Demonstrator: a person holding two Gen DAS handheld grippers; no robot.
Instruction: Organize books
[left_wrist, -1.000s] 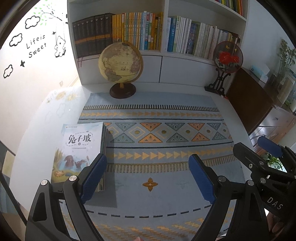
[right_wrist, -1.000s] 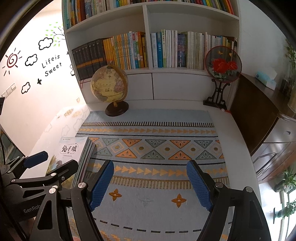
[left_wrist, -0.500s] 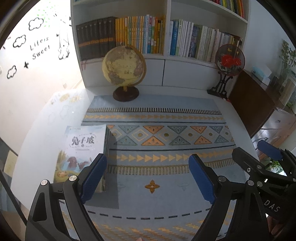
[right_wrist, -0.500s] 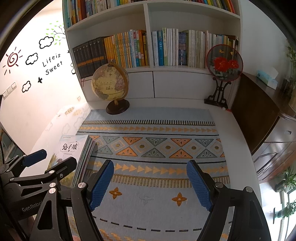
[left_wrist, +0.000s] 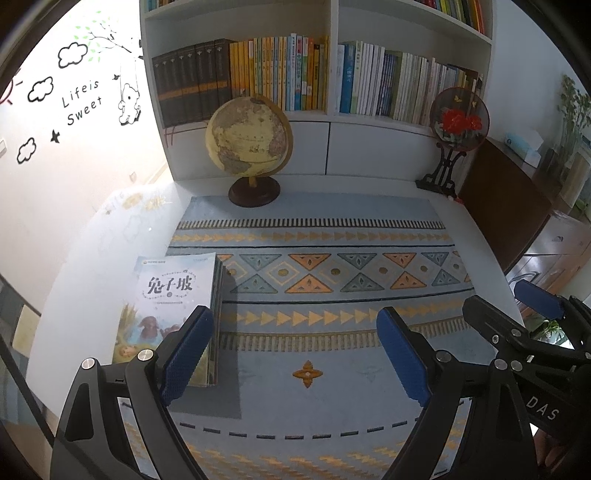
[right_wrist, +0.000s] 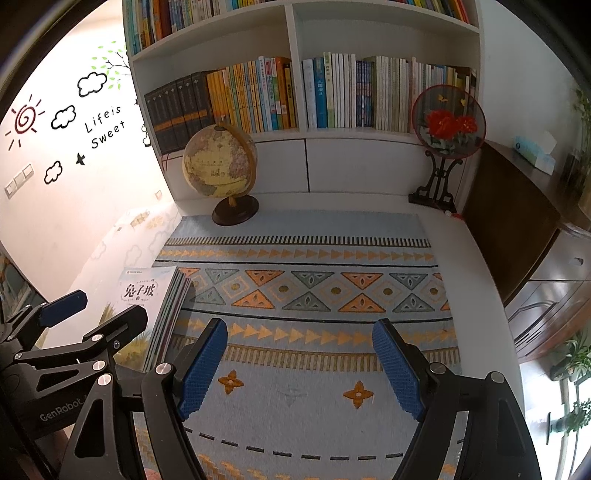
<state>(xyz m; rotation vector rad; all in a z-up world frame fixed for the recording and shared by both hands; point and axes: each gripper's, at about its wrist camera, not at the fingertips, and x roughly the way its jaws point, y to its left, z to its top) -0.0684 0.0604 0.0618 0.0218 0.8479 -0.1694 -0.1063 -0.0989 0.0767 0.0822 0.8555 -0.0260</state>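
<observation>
beside the globe's rug, a stack of books waits while both claws hang released.

on the patterned rug (left_wrist: 332, 229) the stack of books (left_wrist: 173, 302) lies flat at the left edge, well nearer the camera than the globe (left_wrist: 248, 134), which stands at the rug's far edge in front of the bookshelf (right_wrist: 295, 92). the left gripper (left_wrist: 293, 356) hovers just right of the stack, its blue pads apart with only rug between them. the right gripper (right_wrist: 301, 367) hangs further right of the stack, likewise spread and holding nothing.
</observation>
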